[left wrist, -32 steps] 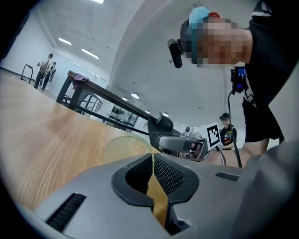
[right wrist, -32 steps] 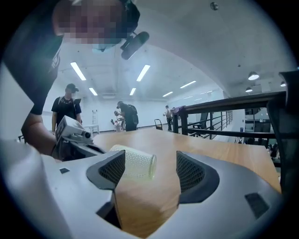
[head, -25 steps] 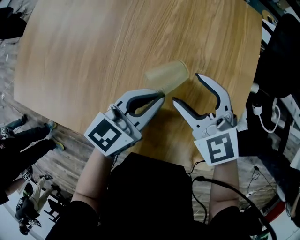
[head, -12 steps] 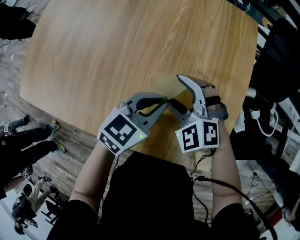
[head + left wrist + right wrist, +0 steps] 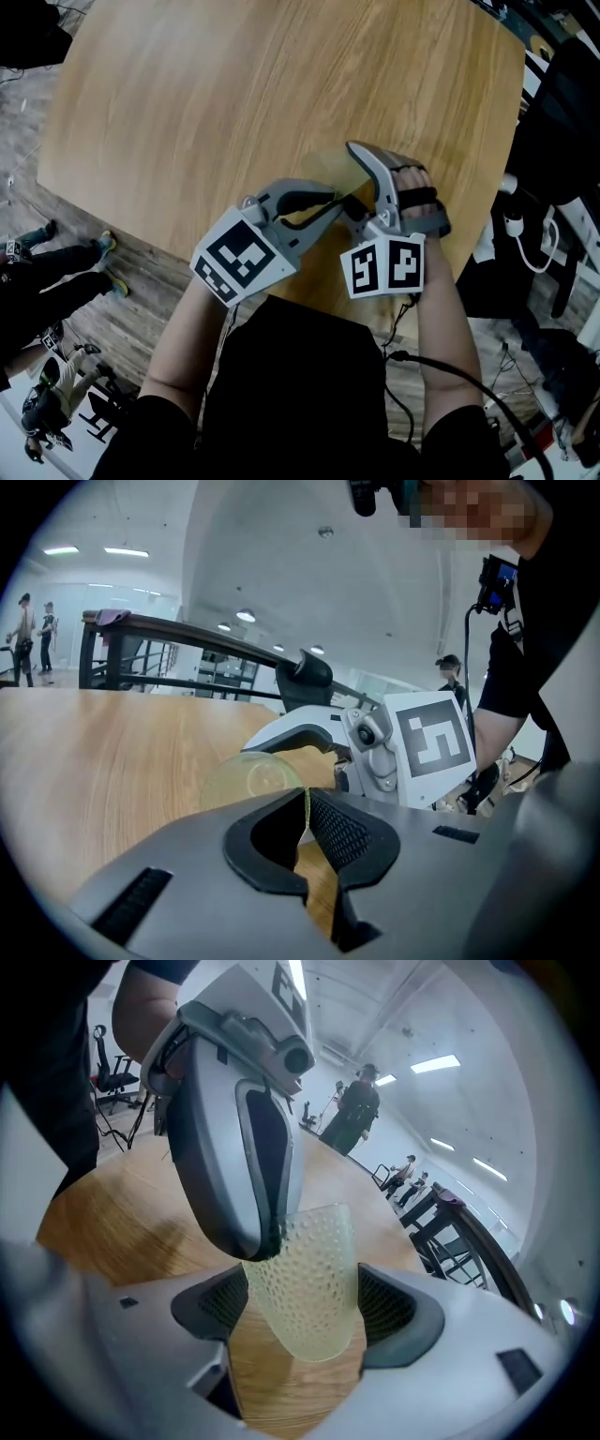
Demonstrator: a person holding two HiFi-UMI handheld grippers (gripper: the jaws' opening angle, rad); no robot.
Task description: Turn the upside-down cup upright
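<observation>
A pale yellow, translucent dimpled cup [image 5: 323,167] hangs tilted just over the wooden table [image 5: 187,94]. My left gripper [image 5: 334,195] is shut on the cup's thin rim, a sliver of which shows between its pads [image 5: 305,803]. The cup's round body [image 5: 246,778] lies beyond the jaws. My right gripper [image 5: 349,176] has come in from the right and is rolled on its side. In the right gripper view the cup [image 5: 305,1279] sits between my right gripper's [image 5: 305,1305] wide-set pads, with no squeeze visible. The left gripper [image 5: 267,1239] pinches the cup's upper edge there.
The table's near edge [image 5: 309,305] runs close under both grippers, with wood floor [image 5: 112,319] beyond it. Cables and dark gear [image 5: 534,244] crowd the right side. People [image 5: 356,1101] stand far off, near chairs and a railing [image 5: 169,635].
My right gripper has rolled over and moved left and down until its jaws straddle the cup. The left gripper has stayed put, still pinching the rim.
</observation>
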